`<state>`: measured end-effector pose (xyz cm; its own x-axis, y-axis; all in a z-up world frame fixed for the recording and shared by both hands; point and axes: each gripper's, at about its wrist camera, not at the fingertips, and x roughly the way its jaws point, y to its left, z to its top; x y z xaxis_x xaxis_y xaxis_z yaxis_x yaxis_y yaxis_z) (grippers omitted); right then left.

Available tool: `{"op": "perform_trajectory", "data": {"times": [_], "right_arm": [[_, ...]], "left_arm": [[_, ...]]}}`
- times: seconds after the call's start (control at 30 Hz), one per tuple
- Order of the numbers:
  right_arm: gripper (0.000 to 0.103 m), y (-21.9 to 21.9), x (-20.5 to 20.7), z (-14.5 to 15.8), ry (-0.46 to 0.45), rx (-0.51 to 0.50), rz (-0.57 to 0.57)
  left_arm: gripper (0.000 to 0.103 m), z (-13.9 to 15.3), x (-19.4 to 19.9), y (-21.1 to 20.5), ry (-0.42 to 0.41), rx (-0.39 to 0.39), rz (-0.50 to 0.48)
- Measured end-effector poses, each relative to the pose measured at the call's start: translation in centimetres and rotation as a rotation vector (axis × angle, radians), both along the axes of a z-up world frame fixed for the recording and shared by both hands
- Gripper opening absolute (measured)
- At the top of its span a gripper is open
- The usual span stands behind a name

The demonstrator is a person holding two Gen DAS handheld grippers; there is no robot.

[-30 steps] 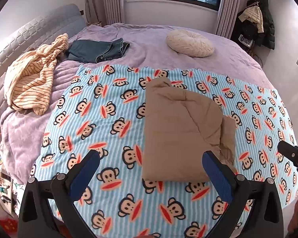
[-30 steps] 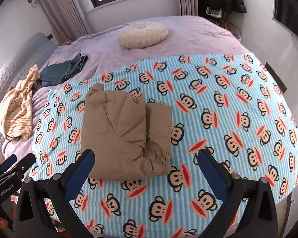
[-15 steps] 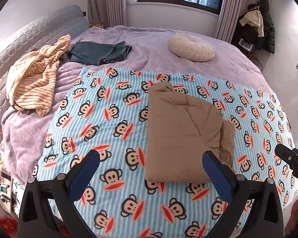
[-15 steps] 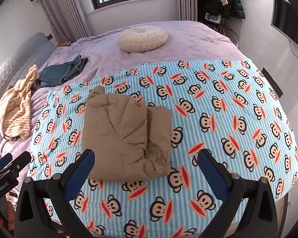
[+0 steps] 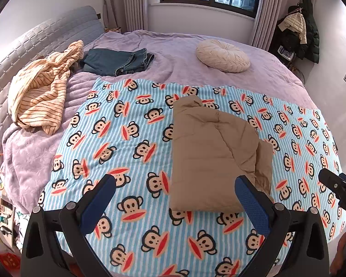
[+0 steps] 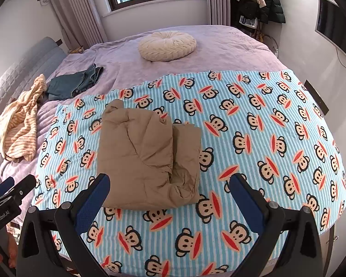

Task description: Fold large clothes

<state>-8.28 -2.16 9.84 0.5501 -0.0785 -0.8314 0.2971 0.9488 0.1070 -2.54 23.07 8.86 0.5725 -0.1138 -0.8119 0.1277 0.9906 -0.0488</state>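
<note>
A tan padded garment (image 5: 210,152) lies folded into a thick rectangle on the blue monkey-print blanket (image 5: 126,143); it also shows in the right wrist view (image 6: 145,157). My left gripper (image 5: 175,198) is open and empty, held above the bed's near edge, short of the garment. My right gripper (image 6: 170,196) is open and empty, also above the near edge in front of the garment. Each gripper shows at the edge of the other's view, the right one (image 5: 339,189) and the left one (image 6: 9,196).
A striped cream garment (image 5: 41,92) and folded jeans (image 5: 117,61) lie at the far left by the grey headboard (image 5: 34,37). A round cream cushion (image 5: 222,55) sits on the purple bedspread (image 5: 173,46). Coats (image 5: 302,27) hang at the far right by the window.
Both grippers have pulled back and risen from the bed, so more of the room shows. The garment has not moved. Both stay open.
</note>
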Motion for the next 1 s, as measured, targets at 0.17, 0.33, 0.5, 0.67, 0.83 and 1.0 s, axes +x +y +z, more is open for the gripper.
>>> {"op": "perform_trajectory", "data": {"times": [0.17,0.33,0.5,0.67,0.83,1.0], "right_arm": [[0.103,0.05,0.01,0.01,0.0,-0.001,-0.001],[0.103,-0.13,0.09,-0.1,0.0,0.0,-0.002],[0.103,-0.04,0.13,-0.13,0.001,0.001,-0.001],[0.103,0.05,0.12,-0.17,0.002,0.002,-0.002],[0.103,-0.02,0.15,-0.22,0.001,0.0,-0.005],[0.103,-0.02,0.2,-0.18,0.002,0.002,-0.005]], "left_arm": [[0.103,-0.1,0.09,0.02,0.0,0.0,-0.003],[0.103,-0.11,0.06,-0.01,0.001,0.0,-0.004],[0.103,0.05,0.21,-0.02,0.002,0.0,-0.005],[0.103,0.11,0.36,-0.12,0.004,0.0,-0.002],[0.103,0.03,0.31,-0.09,0.004,0.0,-0.004],[0.103,0.0,0.41,-0.18,0.004,0.0,-0.004]]}}
